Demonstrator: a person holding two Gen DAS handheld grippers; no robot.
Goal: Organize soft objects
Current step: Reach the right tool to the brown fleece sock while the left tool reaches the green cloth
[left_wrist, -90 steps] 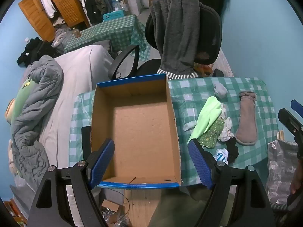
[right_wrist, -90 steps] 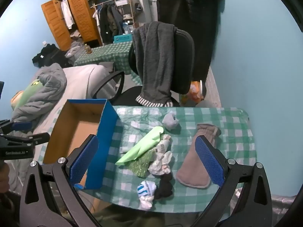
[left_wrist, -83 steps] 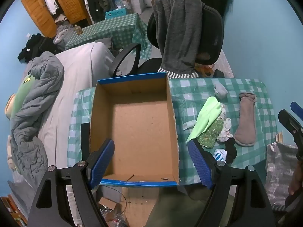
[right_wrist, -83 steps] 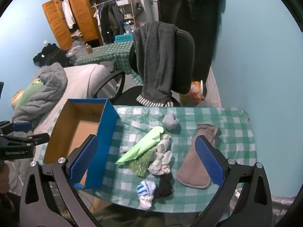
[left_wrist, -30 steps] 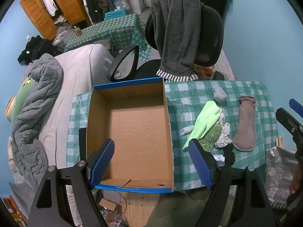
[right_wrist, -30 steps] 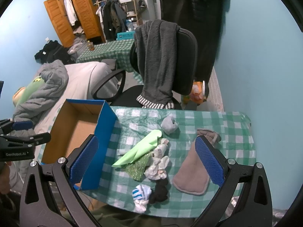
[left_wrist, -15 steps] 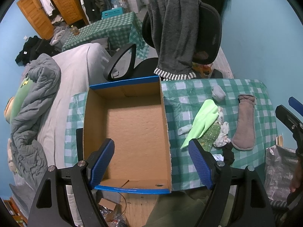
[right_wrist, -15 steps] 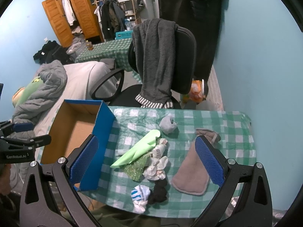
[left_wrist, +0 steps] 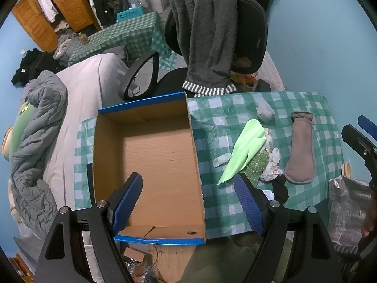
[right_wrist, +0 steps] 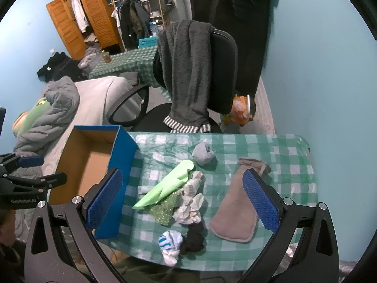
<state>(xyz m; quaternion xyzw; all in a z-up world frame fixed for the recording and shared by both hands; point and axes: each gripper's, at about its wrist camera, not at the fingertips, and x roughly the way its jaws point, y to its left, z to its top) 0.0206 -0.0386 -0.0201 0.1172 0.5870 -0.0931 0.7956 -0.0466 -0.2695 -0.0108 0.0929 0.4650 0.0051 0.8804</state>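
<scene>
An empty cardboard box with a blue rim (left_wrist: 150, 165) (right_wrist: 94, 162) sits on the left of a green checked table (left_wrist: 219, 108) (right_wrist: 289, 155). To its right lie a light green cloth (left_wrist: 245, 151) (right_wrist: 167, 186), a brown mitten (left_wrist: 300, 151) (right_wrist: 238, 207), a grey balled sock (left_wrist: 265, 110) (right_wrist: 202, 154), a white crumpled sock (right_wrist: 189, 210), a black sock (right_wrist: 194, 238) and a blue-striped sock (right_wrist: 169, 244). My left gripper (left_wrist: 188, 202) is open and empty above the box. My right gripper (right_wrist: 181, 200) is open and empty above the pile.
A black office chair with a grey garment draped on it (left_wrist: 207, 37) (right_wrist: 188, 75) stands behind the table. A bed with a grey duvet (left_wrist: 37, 127) is to the left. A second checked table (right_wrist: 124, 63) and a wooden wardrobe (right_wrist: 77, 21) stand farther back.
Both views have shifted slightly; the box and soft things sit a little lower and farther left in frame. Nothing on the table has moved, and both grippers stay open.
</scene>
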